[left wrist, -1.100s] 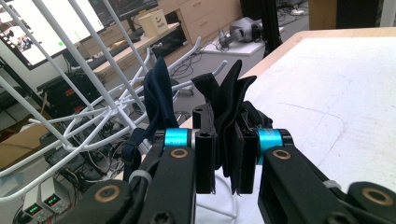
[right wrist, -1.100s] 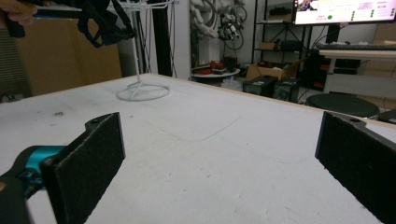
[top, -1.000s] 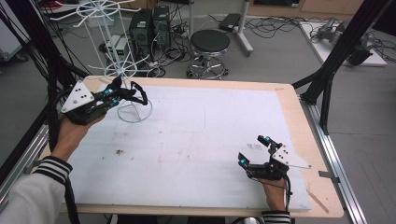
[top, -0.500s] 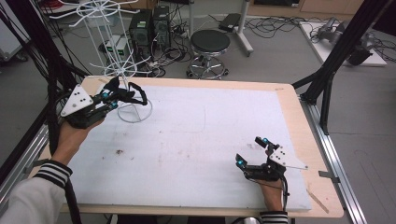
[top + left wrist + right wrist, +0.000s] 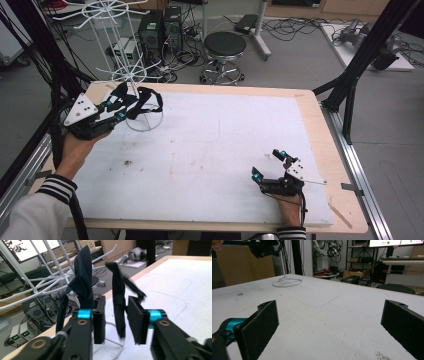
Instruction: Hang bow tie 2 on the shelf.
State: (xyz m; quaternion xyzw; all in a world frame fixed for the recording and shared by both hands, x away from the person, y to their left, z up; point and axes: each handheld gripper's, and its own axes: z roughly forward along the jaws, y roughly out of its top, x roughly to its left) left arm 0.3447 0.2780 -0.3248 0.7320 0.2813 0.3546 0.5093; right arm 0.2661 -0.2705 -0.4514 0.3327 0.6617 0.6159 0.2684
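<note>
tool (image 5: 116, 323) holding dark strap (image 5: 119, 302), white rack (image 5: 42, 282)

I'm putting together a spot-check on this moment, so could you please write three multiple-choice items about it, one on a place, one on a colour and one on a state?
1. Where does the white wire rack stand?
A. far left corner of the table
B. near right corner
C. table centre

2. What colour is the cloth band at the left gripper?
A. dark navy
B. red
C. yellow

3. How do the right gripper's jaws stand?
A. wide apart, nothing between
C. clamped on a cup
B. shut on the band

Answers: 1 A, its ring base sits there in the high view. 2 A, the left gripper view shows it dark. 3 A, only bare table lies between them.
</note>
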